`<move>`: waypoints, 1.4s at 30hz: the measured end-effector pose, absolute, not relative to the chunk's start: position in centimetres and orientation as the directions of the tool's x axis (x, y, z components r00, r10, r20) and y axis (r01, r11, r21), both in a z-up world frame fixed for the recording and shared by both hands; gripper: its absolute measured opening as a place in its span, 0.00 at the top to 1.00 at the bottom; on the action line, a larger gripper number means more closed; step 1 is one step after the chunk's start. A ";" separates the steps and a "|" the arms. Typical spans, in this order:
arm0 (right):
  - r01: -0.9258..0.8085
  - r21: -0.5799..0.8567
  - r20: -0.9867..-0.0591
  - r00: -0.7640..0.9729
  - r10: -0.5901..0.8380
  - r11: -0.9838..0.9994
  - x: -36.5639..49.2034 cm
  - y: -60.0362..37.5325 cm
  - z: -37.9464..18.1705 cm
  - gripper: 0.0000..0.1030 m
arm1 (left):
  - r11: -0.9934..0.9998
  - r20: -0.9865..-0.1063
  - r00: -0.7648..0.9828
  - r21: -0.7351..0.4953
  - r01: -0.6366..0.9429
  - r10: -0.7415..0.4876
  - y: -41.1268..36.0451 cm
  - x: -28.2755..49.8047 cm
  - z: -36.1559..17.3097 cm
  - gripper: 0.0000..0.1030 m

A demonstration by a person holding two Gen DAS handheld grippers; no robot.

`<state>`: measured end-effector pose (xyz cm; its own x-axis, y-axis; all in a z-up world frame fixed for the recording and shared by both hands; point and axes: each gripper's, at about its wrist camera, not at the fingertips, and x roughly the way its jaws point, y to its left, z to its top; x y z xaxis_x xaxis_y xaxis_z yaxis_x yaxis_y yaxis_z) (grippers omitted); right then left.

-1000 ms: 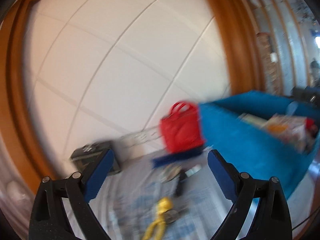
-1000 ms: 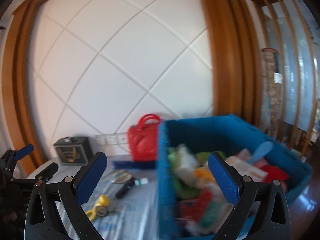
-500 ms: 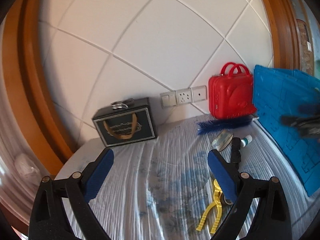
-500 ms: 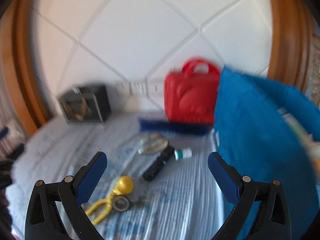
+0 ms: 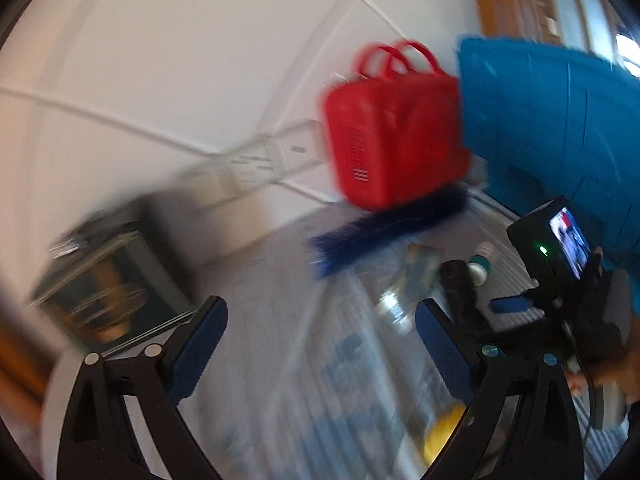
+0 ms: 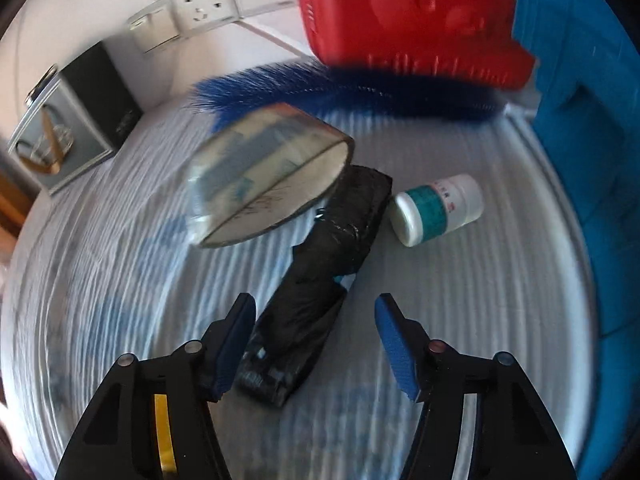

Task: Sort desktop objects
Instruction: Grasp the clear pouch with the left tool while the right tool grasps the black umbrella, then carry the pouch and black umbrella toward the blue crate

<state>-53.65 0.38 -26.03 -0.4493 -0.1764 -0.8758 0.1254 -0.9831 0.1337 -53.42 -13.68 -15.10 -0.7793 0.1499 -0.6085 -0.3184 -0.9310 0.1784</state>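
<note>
Closing right gripper point(image 6: 316, 340) jaws, black bundle point(image 6: 320, 280) between

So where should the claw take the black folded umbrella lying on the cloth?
Across its near end, coming from above: the black folded umbrella lies long and narrow, that end already between the closing right claw, clear of the white bottle.

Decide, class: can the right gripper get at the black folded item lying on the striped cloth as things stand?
Probably yes. The right gripper is closing, with the black folded item's near end between its pads, neither clearly pressing it yet. Nothing lies on top; the oval mirror and small white bottle sit beyond the pads.
</note>
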 end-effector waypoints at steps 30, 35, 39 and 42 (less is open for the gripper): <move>0.271 0.141 -0.813 -0.517 -0.268 -0.952 -47.9 3.4 -22.8 0.67 | -0.874 -0.723 -0.646 0.124 -0.470 0.245 -13.4 -56.1 -19.9 0.58; 0.306 0.085 -0.772 -0.582 -0.257 -0.948 -45.9 2.6 -18.7 0.67 | -0.893 -0.707 -0.669 0.120 -0.433 0.229 -14.8 -52.4 -17.6 0.58; 0.329 0.083 -0.723 -0.630 -0.284 -0.941 -42.3 2.4 -14.2 0.67 | -0.903 -0.660 -0.716 0.130 -0.410 0.230 -15.7 -48.3 -13.4 0.58; 0.344 0.099 -0.675 -0.666 -0.317 -0.934 -39.9 3.0 -10.5 0.67 | -0.896 -0.606 -0.756 0.153 -0.416 0.248 -15.2 -45.0 -9.3 0.58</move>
